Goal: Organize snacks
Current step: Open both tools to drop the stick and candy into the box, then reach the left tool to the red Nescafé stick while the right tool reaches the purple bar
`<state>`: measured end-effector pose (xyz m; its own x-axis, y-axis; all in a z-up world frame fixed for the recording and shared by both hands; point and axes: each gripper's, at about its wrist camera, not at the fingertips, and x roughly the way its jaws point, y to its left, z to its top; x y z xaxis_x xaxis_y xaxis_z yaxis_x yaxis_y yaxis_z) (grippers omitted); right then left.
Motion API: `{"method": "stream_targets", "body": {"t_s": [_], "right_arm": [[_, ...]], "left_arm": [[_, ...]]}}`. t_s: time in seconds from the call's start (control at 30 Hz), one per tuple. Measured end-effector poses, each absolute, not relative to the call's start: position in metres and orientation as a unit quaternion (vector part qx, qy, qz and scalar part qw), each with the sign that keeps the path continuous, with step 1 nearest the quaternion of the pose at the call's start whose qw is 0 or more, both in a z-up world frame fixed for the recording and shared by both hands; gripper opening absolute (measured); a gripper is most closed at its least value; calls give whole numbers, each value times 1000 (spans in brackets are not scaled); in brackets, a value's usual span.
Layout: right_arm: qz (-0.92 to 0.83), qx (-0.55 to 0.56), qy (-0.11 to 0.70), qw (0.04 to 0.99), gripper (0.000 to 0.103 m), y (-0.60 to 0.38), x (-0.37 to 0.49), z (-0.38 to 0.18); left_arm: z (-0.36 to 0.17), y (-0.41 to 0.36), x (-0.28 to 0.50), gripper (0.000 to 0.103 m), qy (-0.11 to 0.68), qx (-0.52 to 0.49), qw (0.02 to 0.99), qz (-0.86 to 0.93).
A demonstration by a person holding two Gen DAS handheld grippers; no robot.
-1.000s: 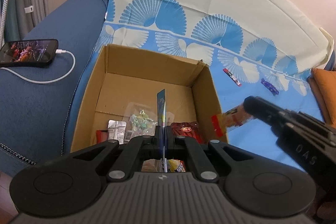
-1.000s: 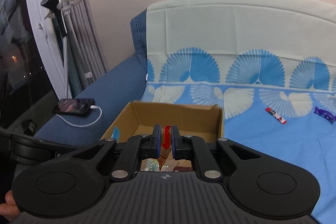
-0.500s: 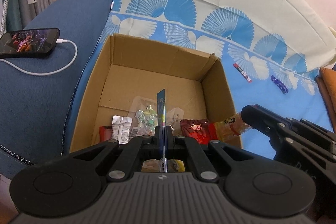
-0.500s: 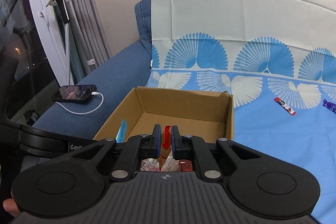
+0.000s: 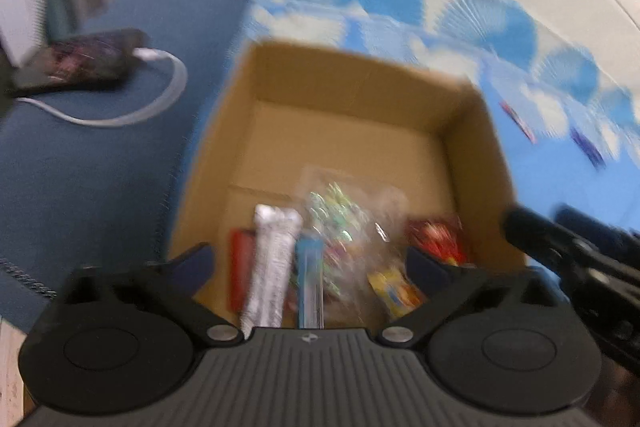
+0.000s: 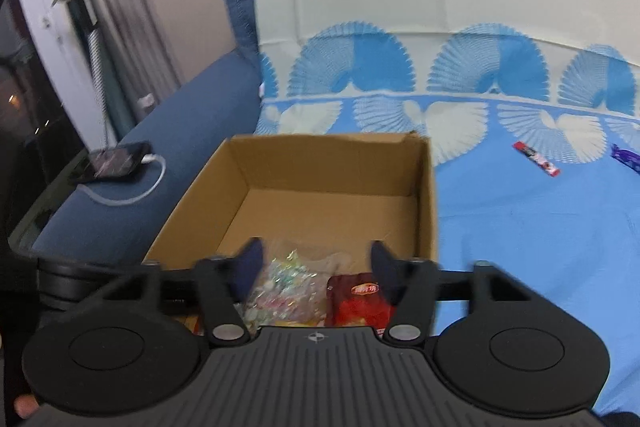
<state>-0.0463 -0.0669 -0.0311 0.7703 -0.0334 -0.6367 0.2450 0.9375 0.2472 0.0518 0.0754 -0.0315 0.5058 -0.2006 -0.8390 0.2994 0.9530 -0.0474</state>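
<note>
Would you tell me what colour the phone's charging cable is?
White; the charging cable curls from the phone on the sofa arm, clearest in the right wrist view.

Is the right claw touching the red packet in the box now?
Apart. In the right wrist view the right claw has just been opening, and the red packet lies in the cardboard box between the spread fingers, clear of both.

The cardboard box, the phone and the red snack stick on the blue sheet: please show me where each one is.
cardboard box (image 6: pixel 320 163): right wrist view, on the inner face of its far wall.
phone (image 6: pixel 114 163): right wrist view, on the middle of its screen.
red snack stick (image 6: pixel 536 159): right wrist view, on the middle of its wrapper.
</note>
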Motion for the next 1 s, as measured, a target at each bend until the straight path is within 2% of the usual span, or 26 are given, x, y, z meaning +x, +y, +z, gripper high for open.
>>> {"method": "stream_targets", "body": {"t_s": [0.3, 0.77, 1.0], "right_arm": [[-72, 178, 356, 915, 84, -68, -67, -31], [-95, 195, 340, 915, 91, -73, -105, -11], [-151, 174, 307, 924, 94, -123, -138, 1]], "left_arm": [[-23, 88, 38, 103, 501, 39, 853, -143], [18, 85, -4, 103, 465, 30, 873, -145], [45, 35, -6, 103, 447, 38, 876, -179]]}}
